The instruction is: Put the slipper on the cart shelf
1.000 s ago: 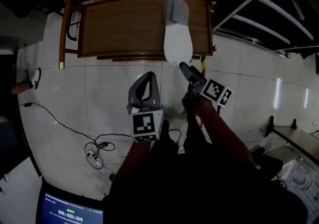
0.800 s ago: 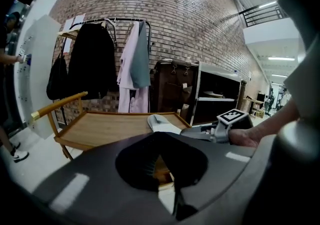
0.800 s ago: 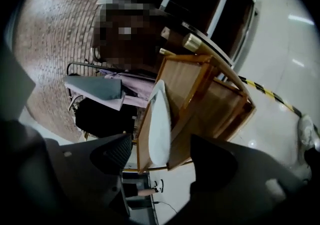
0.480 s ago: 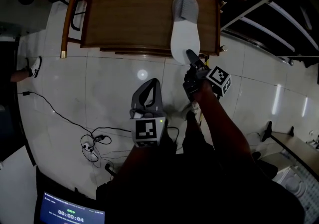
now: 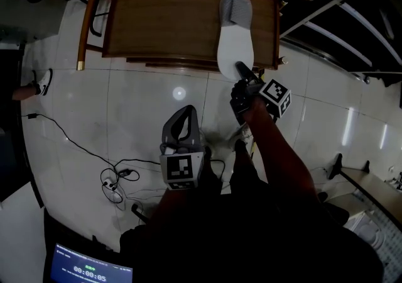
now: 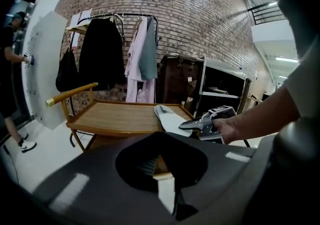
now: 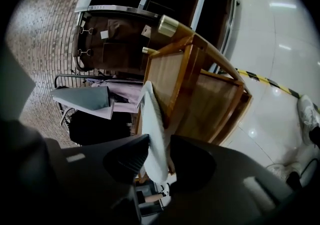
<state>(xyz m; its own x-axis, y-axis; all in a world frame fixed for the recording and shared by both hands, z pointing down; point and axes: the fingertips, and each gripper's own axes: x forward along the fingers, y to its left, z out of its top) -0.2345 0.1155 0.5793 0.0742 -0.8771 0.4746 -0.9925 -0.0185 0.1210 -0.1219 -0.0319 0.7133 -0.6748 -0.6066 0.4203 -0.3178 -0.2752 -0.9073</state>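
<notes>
Seen from overhead, a wooden cart with a flat, rimmed top shelf of brown wood grain stands on glossy white floor tiles. One long rail runs along the cart's left side, ending in a brass-coloured cap.

A slipper lies lengthwise on the right part of the cart's top shelf. It is long and flat, smooth white along most of its length, with a grey ribbed toe toward the cart's far edge. Its heel sticks out past the cart's near edge.

The right gripper pinches that overhanging heel, the thin white edge squeezed between its two dark jaws. The left gripper hangs over the floor, well in front of the cart. Its jaw tips are pressed together around a loop-shaped gap, with nothing between them.

Each gripper carries a cube with black-and-white square markers; these hold no readable words.

Far in front of the cart, a screen is cut off by the picture's lower edge; its white digits read 00:00:05. A smaller line above them is too blurred to read.

Black cables coil on the tiles in front of the cart.
</notes>
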